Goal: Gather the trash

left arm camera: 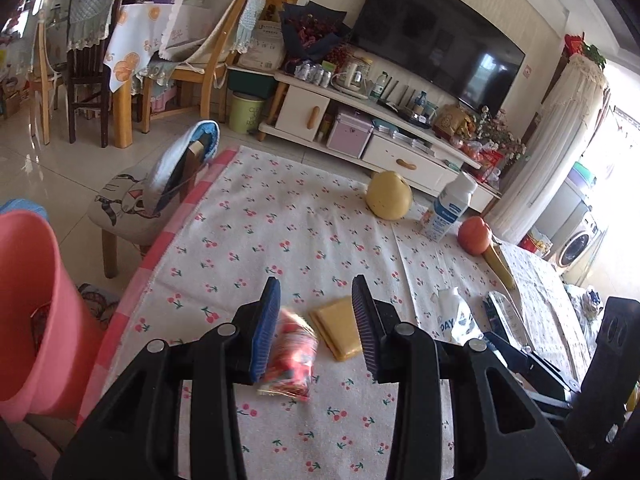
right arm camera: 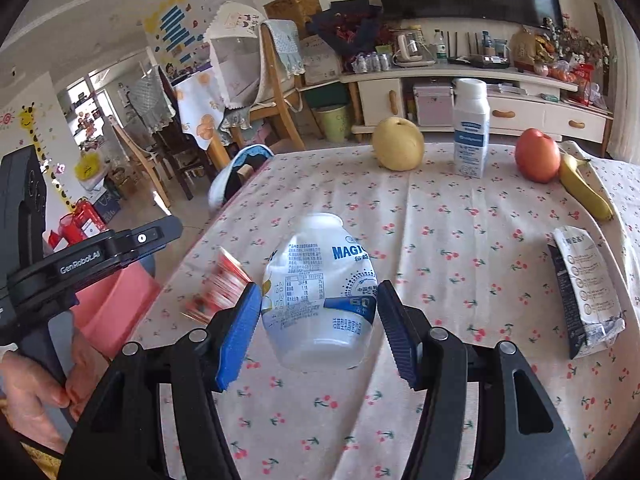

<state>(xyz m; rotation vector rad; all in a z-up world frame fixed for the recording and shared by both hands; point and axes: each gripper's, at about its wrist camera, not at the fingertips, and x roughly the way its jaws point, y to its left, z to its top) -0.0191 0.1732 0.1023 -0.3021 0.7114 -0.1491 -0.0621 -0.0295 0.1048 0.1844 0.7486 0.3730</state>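
- On the cherry-print tablecloth (right arm camera: 460, 216), the trash lies toward the near edge, with a pink bin (left arm camera: 36, 312) just off the table's left side.
- Right gripper (right arm camera: 318, 330) is spread wide around a white plastic bottle (right arm camera: 320, 292); the bottle lies on its side, long axis running away from the camera, neck pointing toward the far fruit, left pad touching it.
- Left gripper (left arm camera: 316, 328) is released, jaws apart, with a red snack wrapper (left arm camera: 292, 356) blurred against its left finger, long axis roughly along the fingers.
- Yellow flat packet (left arm camera: 338, 330) lies between those fingers, on the cloth.
- Black-and-white pouch (right arm camera: 586, 292) rests at right, lengthwise front to back.
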